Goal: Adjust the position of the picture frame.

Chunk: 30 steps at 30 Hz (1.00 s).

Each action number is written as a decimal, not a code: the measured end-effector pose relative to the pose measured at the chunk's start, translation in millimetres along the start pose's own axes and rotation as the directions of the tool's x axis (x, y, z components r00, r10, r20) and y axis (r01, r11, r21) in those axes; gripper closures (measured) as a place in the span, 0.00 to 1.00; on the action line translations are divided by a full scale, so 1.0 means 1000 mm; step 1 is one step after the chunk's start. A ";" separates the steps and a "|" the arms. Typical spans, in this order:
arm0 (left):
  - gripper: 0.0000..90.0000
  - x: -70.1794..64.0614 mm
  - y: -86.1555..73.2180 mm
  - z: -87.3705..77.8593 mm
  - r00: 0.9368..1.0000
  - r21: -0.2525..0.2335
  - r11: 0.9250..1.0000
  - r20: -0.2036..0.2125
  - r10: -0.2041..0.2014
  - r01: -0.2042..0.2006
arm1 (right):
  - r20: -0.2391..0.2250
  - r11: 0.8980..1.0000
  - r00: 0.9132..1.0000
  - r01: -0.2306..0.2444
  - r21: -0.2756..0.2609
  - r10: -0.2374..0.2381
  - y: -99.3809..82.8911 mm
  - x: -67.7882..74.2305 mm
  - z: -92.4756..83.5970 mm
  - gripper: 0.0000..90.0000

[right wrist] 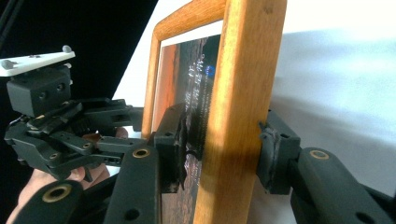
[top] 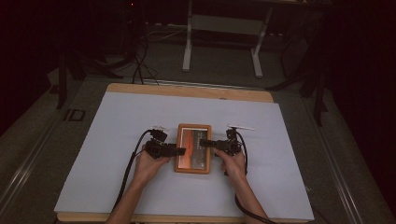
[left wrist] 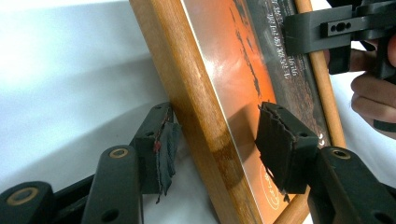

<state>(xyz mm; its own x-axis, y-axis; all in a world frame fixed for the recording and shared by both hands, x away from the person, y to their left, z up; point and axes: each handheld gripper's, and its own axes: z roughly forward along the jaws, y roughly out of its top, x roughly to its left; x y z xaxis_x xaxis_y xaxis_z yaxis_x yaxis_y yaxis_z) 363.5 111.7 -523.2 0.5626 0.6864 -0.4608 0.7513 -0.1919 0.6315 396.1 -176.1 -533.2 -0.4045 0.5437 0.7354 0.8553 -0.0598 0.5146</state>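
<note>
Both forearms bare, no sleeves. Left hand-held gripper (top: 181, 150): black body, white plate on top, thick black cable trailing back along the arm. Right hand-held gripper (top: 204, 143): same black build, white plate, black cable looping under the wrist. Jaw links flat black with brass-ringed pivot holes. Pads (left wrist: 280, 144) ribbed black rubber; left one frayed with a red fleck.

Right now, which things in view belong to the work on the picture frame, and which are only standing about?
In the job:
- wooden picture frame, with an orange picture in it
- left gripper, jaws around the frame's left rail
- right gripper, jaws around its right rail
- white table cover, under the frame

Standing about:
- white metal stand behind the table
- floor cables
</note>
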 end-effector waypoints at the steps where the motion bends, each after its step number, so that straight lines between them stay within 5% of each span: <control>1: 0.53 0.000 0.000 0.000 1.000 0.001 1.000 -0.001 -0.002 0.002 | 0.002 1.000 1.000 -0.004 0.002 0.004 0.000 0.000 0.000 0.64; 19: 0.53 0.003 -0.001 0.006 1.000 0.005 1.000 0.005 -0.028 0.028 | 0.015 0.999 0.999 -0.032 0.018 0.031 -0.001 -0.011 0.006 0.60; 30: 0.53 0.003 -0.001 0.005 1.000 0.000 1.000 0.006 -0.018 0.018 | 0.064 1.000 0.998 0.011 0.026 -0.013 0.002 -0.007 0.005 0.57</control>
<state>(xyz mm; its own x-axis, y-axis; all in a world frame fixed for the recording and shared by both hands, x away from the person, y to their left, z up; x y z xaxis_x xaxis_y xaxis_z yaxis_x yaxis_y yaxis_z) 366.1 110.3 -528.9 0.5513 0.6855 -0.4756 0.7610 -0.1795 0.6234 401.7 -175.5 -539.5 -0.3940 0.5966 0.6992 0.8590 -0.0315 0.5110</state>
